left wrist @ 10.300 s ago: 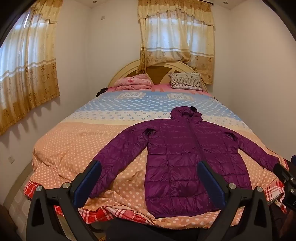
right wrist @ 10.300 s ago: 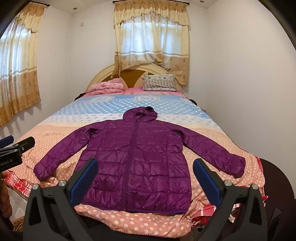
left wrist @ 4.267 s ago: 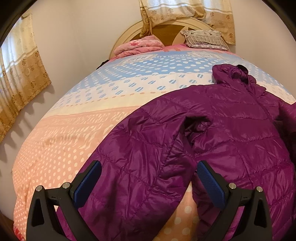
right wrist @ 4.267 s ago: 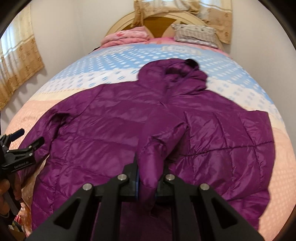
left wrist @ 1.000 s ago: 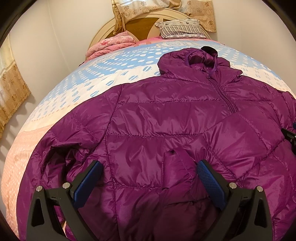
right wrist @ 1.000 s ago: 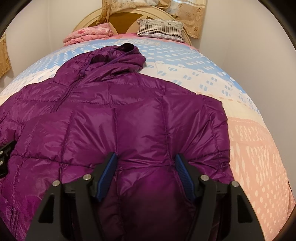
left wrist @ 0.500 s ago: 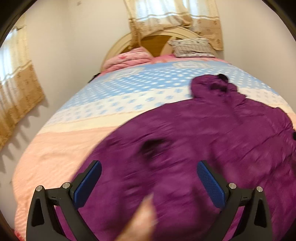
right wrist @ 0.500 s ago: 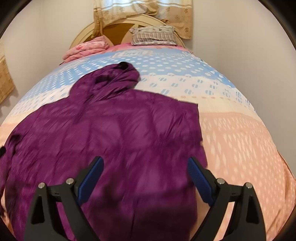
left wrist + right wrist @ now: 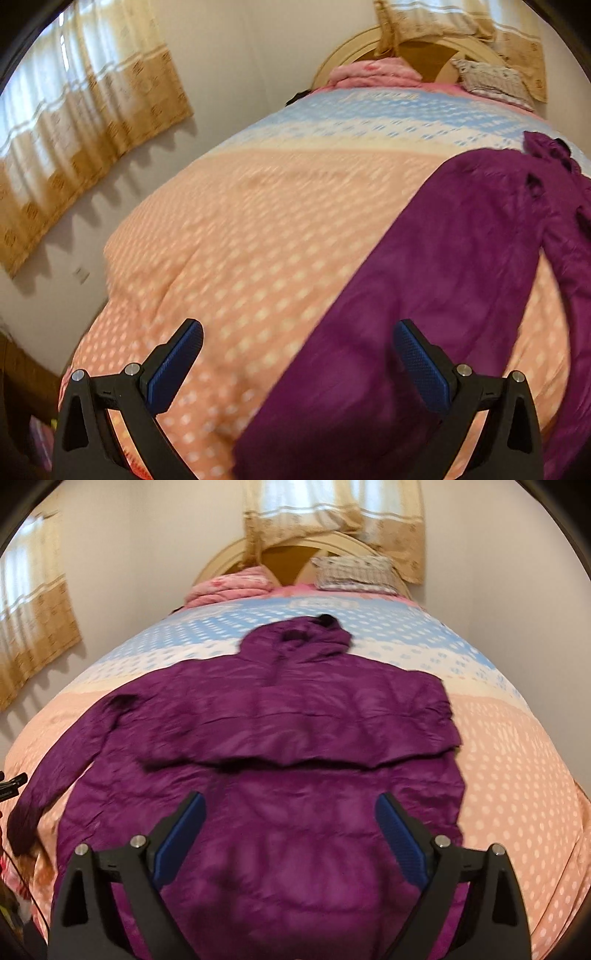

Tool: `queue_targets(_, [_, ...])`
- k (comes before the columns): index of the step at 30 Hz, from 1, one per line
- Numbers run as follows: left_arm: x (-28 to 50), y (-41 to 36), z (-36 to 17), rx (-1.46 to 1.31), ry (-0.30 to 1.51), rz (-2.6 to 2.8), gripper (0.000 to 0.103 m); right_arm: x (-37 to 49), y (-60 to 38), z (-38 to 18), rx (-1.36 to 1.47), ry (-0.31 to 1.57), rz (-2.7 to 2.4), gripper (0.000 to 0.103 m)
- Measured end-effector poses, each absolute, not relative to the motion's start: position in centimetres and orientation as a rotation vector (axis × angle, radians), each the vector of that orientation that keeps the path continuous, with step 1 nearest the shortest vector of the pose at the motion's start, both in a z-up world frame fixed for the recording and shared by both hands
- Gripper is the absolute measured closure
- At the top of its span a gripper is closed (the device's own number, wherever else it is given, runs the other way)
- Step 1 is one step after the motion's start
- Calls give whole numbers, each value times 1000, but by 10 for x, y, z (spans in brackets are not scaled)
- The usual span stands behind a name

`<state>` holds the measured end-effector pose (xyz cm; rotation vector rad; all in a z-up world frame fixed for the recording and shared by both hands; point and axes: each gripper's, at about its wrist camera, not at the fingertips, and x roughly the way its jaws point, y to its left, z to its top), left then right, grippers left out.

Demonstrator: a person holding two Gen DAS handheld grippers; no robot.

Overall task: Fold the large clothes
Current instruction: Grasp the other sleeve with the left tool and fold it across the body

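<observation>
My right tool [image 9: 290, 834] has just been opening wide, nothing between; left tool [image 9: 297, 363] gapes empty. Blurred purple puffer jacket [image 9: 280, 746] lies mid-bed [image 9: 517, 760], sleeve cuff at 9 o'clock cut off.

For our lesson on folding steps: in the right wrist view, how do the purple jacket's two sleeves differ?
The picture-left sleeve lies stretched out sideways on the bedspread; the picture-right sleeve is folded across the chest. The stretched sleeve's cuff ends near the bed's edge; the folded sleeve's end rests on the jacket itself. Both are the same purple fabric.
</observation>
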<state>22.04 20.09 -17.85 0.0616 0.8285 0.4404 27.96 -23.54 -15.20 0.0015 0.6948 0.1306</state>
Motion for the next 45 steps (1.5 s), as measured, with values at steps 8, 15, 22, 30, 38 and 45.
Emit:
queue_targets(8, [172, 223, -198, -63, 877, 401, 1, 268, -201, -164, -44, 709, 181, 8])
queue_targets(15, [176, 200, -214, -58, 934, 277, 76, 262, -194, -163, -34, 685, 193, 8])
queue_targets(22, [172, 195, -178, -16, 837, 283, 96, 261, -211, -164, 13, 677, 165, 8])
queue_targets(30, [199, 182, -93, 18, 639, 261, 97, 267, -229, -158, 31, 668, 137, 8])
queue_targets(38, [256, 101, -51, 81, 544, 93, 97, 274, -268, -154, 63, 665, 61, 8])
queue_targets(45, [287, 17, -49, 133, 545, -47, 97, 273, -296, -159, 99, 677, 21, 8])
